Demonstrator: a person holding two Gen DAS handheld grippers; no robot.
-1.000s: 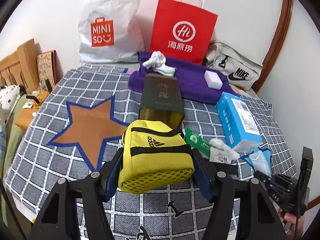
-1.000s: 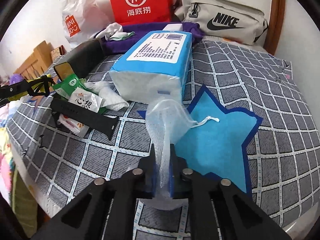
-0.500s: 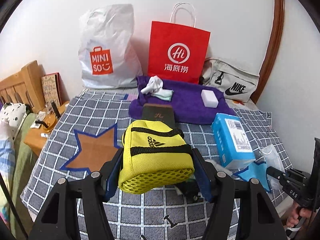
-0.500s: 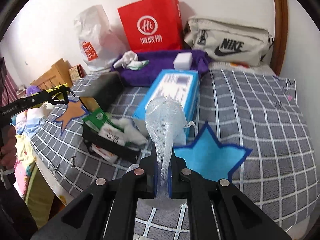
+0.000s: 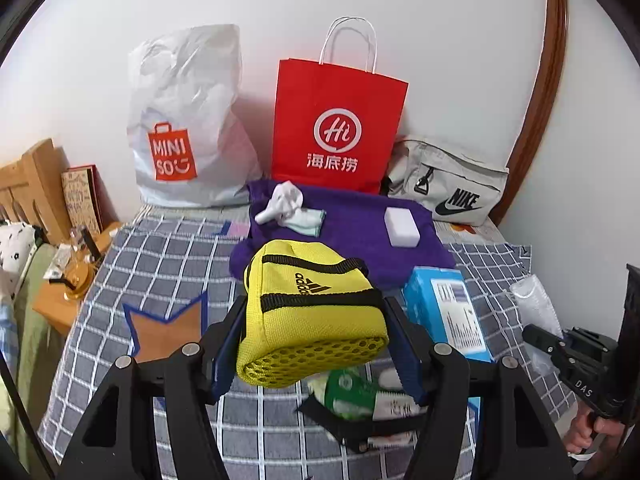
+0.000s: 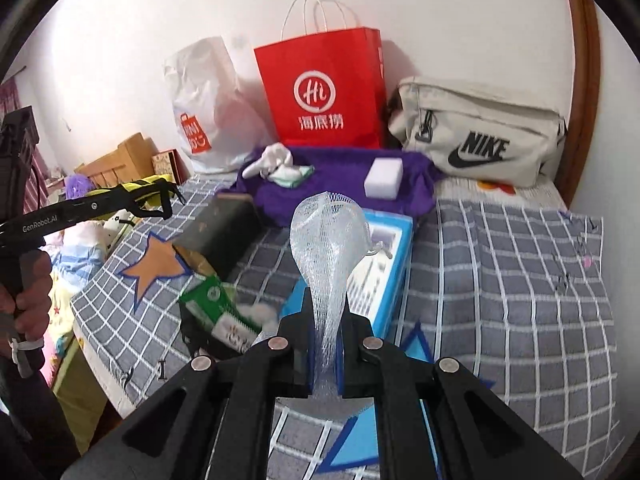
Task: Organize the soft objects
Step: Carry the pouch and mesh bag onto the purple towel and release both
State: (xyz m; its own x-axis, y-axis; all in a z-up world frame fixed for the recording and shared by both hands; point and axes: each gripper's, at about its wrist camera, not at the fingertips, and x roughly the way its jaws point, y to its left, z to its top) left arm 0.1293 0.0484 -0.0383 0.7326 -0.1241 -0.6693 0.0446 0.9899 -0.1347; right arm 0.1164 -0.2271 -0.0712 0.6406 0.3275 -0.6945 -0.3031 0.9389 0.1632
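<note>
My left gripper [image 5: 310, 354] is shut on a yellow Adidas pouch [image 5: 308, 308] and holds it above the checked bed cover. My right gripper [image 6: 326, 354] is shut on a white mesh pouch [image 6: 328, 248], held upright above the bed; it also shows in the left wrist view [image 5: 534, 308]. A purple towel [image 5: 356, 228] lies at the back with a white sponge [image 5: 401, 227] and crumpled white cloths [image 5: 286, 206] on it. The towel [image 6: 340, 180] also shows in the right wrist view.
A blue tissue pack [image 5: 452, 312], a dark box [image 6: 224, 232], and a black tray with green and white packets [image 5: 360, 400] lie on the bed. An orange star [image 5: 168, 332] and a blue star [image 6: 360, 444] mark the cover. Miniso bag [image 5: 184, 120], red paper bag [image 5: 336, 128] and Nike bag [image 5: 448, 188] stand against the wall.
Both grippers have risen and pulled back from the bed with their pouches still held. The bed items now look smaller and lower in both views.
</note>
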